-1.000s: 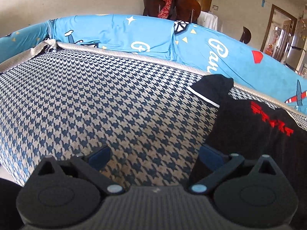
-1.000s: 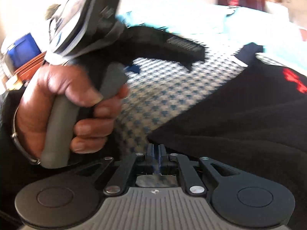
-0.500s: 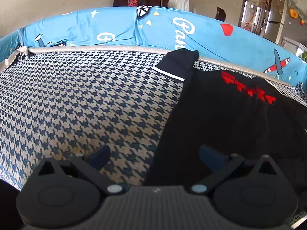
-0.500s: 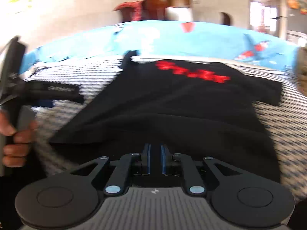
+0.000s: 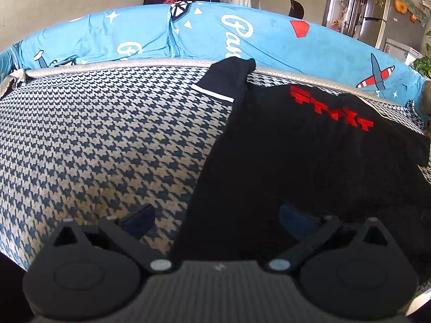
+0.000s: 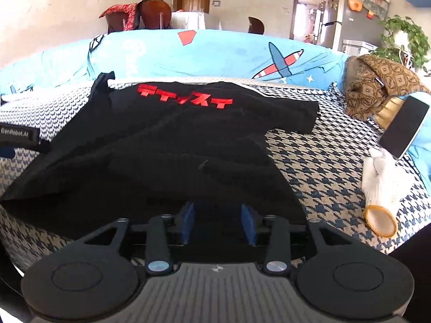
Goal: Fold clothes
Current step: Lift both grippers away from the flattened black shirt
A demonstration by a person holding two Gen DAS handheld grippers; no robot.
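Black T-shirt (image 6: 167, 145) with red lettering lay spread on the houndstooth sofa seat (image 5: 102, 134), directly ahead of both claws. Left claw (image 5: 218, 215) stood wide apart, straddling the shirt's near left edge. Right claw (image 6: 218, 223) was partly apart over the near hem, gripping nothing. Right of it lay a white glove (image 6: 382, 180) and phone (image 6: 404, 127).

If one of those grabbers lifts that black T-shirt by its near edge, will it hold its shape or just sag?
The black T-shirt would probably sag: it already lies in soft folds and ridges on the checked cover. It looks thin, so likely light for its size. One sleeve is crumpled at the far edge, so loose parts will probably trail and bunch when pulled.
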